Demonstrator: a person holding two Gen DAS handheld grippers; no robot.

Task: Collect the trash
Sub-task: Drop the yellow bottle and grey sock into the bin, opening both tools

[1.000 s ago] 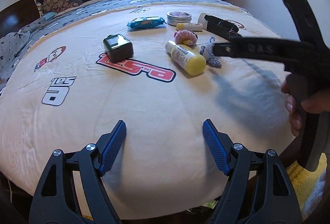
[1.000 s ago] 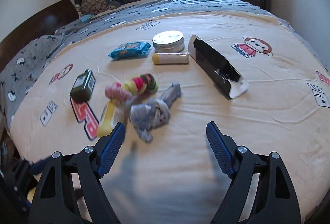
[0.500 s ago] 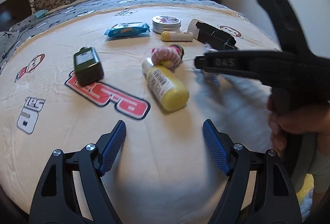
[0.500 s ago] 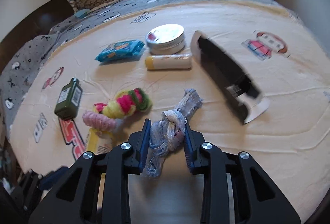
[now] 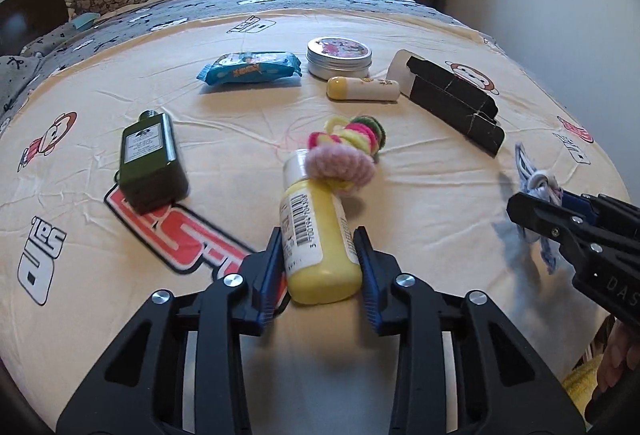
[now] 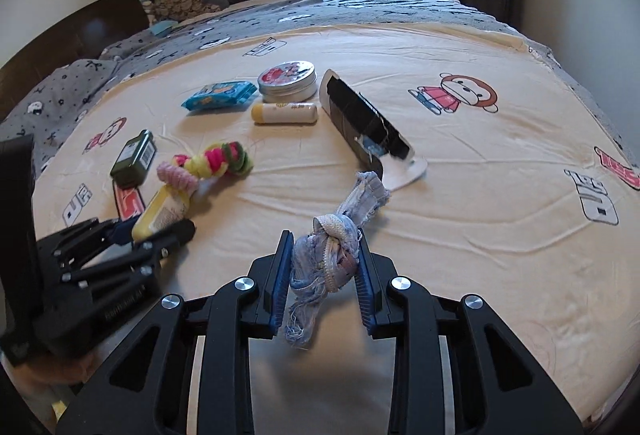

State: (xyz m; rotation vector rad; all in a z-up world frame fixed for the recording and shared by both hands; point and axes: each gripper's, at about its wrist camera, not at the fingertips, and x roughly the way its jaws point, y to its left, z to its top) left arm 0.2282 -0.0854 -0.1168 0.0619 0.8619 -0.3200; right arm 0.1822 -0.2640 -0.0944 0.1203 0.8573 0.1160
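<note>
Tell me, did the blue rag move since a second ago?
Yes. The rag, shut in the right gripper, has slid away from the scrunchies, which it lay beside, toward the black box side.

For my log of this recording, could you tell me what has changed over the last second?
Both grippers were open. The left gripper has since closed around the yellow bottle, and the right gripper has closed on the knotted rag. The green bottle, tin, blue packet and black box lie as before.
</note>
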